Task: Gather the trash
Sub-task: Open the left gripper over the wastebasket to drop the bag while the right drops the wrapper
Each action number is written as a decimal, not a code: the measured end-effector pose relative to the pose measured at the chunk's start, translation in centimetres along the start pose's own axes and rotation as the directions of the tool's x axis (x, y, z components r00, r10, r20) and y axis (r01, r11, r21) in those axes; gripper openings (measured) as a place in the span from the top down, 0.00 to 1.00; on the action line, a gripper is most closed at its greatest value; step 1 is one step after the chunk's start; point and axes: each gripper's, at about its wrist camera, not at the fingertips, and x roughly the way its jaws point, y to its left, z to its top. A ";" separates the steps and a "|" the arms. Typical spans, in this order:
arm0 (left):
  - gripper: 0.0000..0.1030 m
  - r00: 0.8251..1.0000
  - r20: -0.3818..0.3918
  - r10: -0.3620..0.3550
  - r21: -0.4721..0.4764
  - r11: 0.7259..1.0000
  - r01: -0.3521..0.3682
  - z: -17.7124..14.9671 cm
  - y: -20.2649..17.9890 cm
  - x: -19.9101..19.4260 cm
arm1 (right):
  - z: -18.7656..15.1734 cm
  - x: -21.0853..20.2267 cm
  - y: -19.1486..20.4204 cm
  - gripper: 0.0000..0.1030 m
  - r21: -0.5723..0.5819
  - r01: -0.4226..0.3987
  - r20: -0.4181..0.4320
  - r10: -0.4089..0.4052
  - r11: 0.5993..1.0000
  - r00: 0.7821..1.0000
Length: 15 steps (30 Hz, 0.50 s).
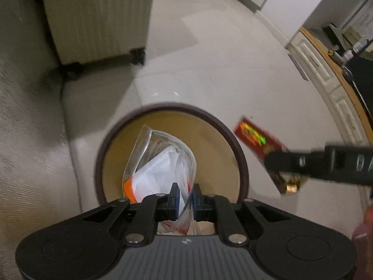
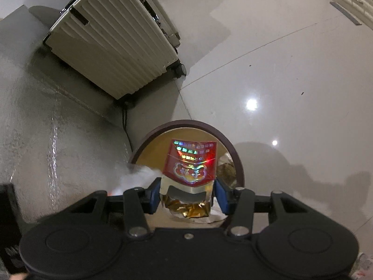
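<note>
A round trash bin (image 1: 242,163) with a dark brown rim and tan inside stands on the floor. My left gripper (image 1: 185,200) is shut on a clear plastic zip bag (image 1: 160,161) holding white paper, held over the bin's opening. My right gripper (image 2: 187,194) is shut on a red holographic cigarette box (image 2: 191,165) with gold foil at its open end, held above the same bin (image 2: 237,163). In the left wrist view the right gripper (image 1: 270,161) and the red box (image 1: 254,137) are just right of the bin. Crumpled trash (image 2: 227,168) lies inside the bin.
A cream ribbed suitcase (image 2: 112,44) on wheels stands against the textured wall (image 2: 46,140), behind the bin; it also shows in the left wrist view (image 1: 98,16). A pale tiled floor (image 2: 279,81) spreads to the right. A white cabinet with a wooden top (image 1: 326,88) stands at far right.
</note>
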 end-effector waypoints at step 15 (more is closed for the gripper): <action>0.49 0.975 -0.107 0.194 -0.038 0.979 -0.199 -0.4 2.9 0.4 | 0.3 3.2 1.6 0.35 -0.028 0.012 -0.055 -0.014 1.000 0.998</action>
